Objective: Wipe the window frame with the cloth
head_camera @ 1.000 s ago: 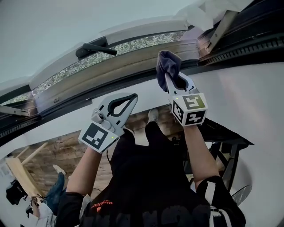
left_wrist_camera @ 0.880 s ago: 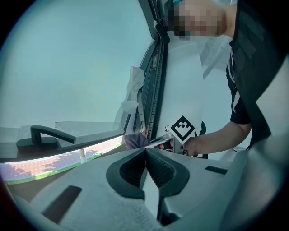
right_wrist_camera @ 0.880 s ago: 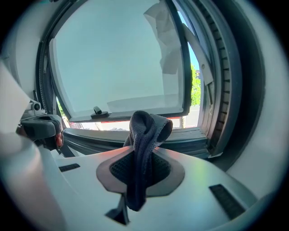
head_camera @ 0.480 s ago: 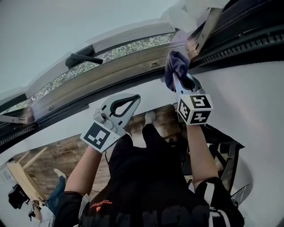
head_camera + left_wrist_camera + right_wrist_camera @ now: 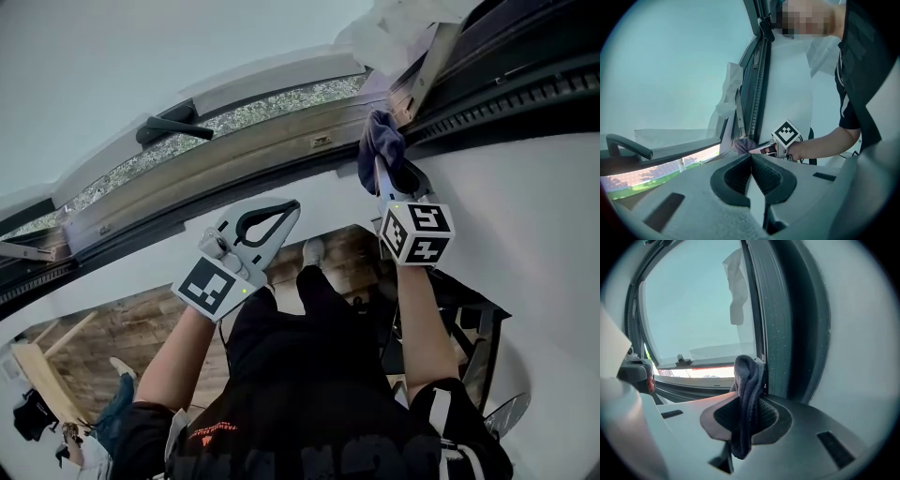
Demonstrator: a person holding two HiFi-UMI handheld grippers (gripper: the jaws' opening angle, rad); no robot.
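Right gripper view is showing the right hand-held gripper (image 5: 746, 401) clamping the cloth (image 5: 747, 376), its bunched tip lying against the frame (image 5: 774, 333) corner, likely to reach the groove. The left hand-held gripper (image 5: 751, 158) is hovering apart, jaws together, empty, clear of the wiping.

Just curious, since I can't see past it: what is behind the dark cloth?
Behind the cloth, held in the right gripper, stand the frame and the pane. The part of the frame right behind the cloth is covered.
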